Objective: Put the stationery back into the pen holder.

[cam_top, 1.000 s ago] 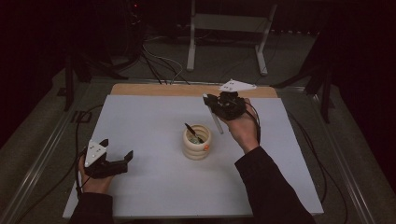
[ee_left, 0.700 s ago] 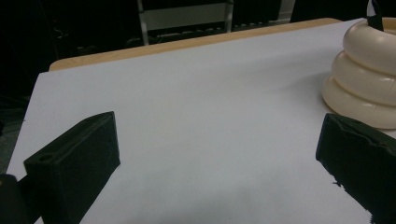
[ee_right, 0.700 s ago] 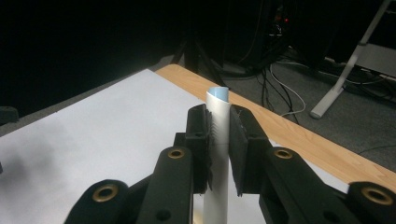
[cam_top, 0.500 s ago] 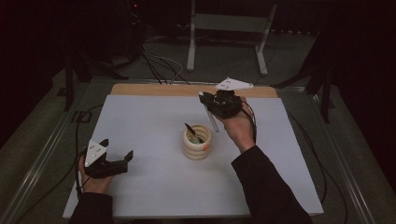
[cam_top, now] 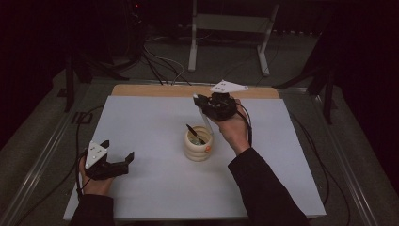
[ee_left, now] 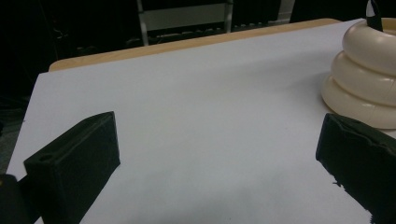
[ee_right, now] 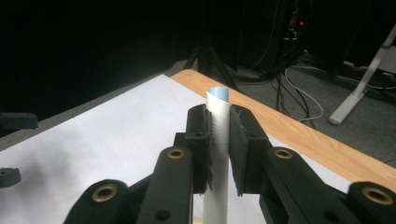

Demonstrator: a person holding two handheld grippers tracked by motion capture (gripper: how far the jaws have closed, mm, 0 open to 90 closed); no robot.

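Grippers: we count two in the high view. Left gripper (cam_top: 117,157) sits low near the table's (cam_top: 141,122) front-left corner, jaws spread wide, nothing between them. Right gripper (cam_top: 203,104) is raised over the far middle of the table, clamped on one white tube (cam_top: 205,120) that slants down toward the holder. One cream ribbed holder (cam_top: 197,145) stands mid-table, just in front of the right gripper, with one dark pen-like item (cam_top: 194,133) leaning out of it — we can't tell what else is inside. One white sheet covers the table, with a wooden strip showing along the far edge.

Left gripper view: we see two black jaws standing far apart at the bottom corners, only bare white sheet (ee_left: 196,116) between them. The holder (ee_left: 364,79) shows as three stacked rings at the right edge, near the right-hand jaw but apart from it.

Right gripper view: we see both jaws pressed on one tube (ee_right: 218,140) — white body, pale blue tip poking above the pads (ee_right: 204,140). It runs upright in this picture, through the grip and out the bottom edge.
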